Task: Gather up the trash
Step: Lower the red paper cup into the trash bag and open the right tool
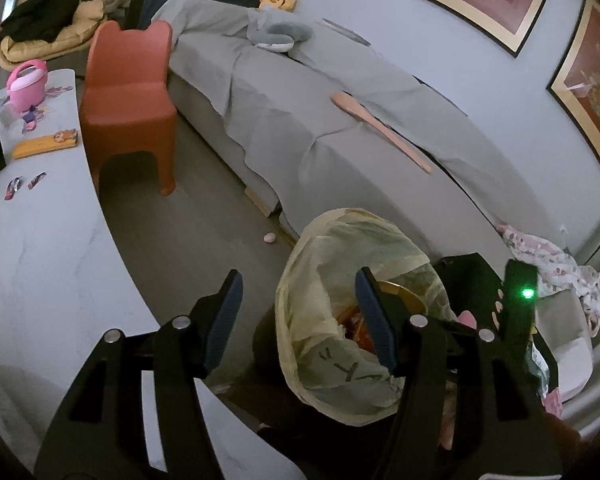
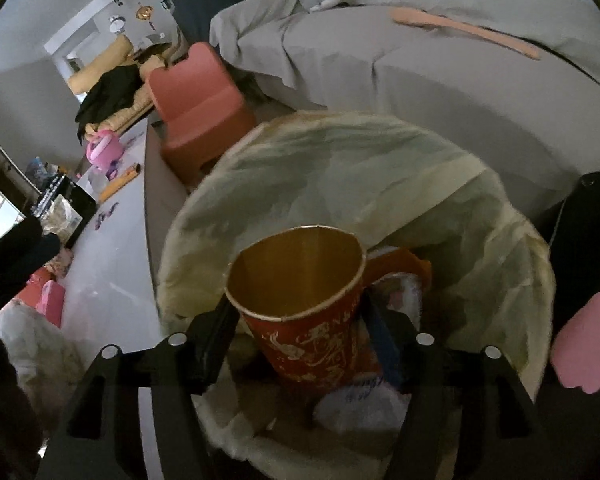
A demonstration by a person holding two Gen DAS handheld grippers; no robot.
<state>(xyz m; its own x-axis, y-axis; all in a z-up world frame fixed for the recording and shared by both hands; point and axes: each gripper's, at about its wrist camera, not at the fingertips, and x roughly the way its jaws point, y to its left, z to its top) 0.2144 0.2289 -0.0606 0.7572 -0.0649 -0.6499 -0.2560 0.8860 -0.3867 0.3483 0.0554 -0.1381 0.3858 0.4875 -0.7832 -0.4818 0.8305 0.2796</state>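
The right gripper (image 2: 300, 320) is clamping a red paper cup (image 2: 308, 308) over the lined trash bin (image 2: 340, 168). The left gripper (image 1: 300, 312) is hanging open and empty — bin (image 1: 320, 248) at its two o'clock.

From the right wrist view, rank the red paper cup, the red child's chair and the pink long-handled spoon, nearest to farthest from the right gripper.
1. red paper cup, between the right gripper fingers, over the bin bag.
2. red child's chair, on the floor, upper left.
3. pink long-handled spoon, on the grey sofa, top right.
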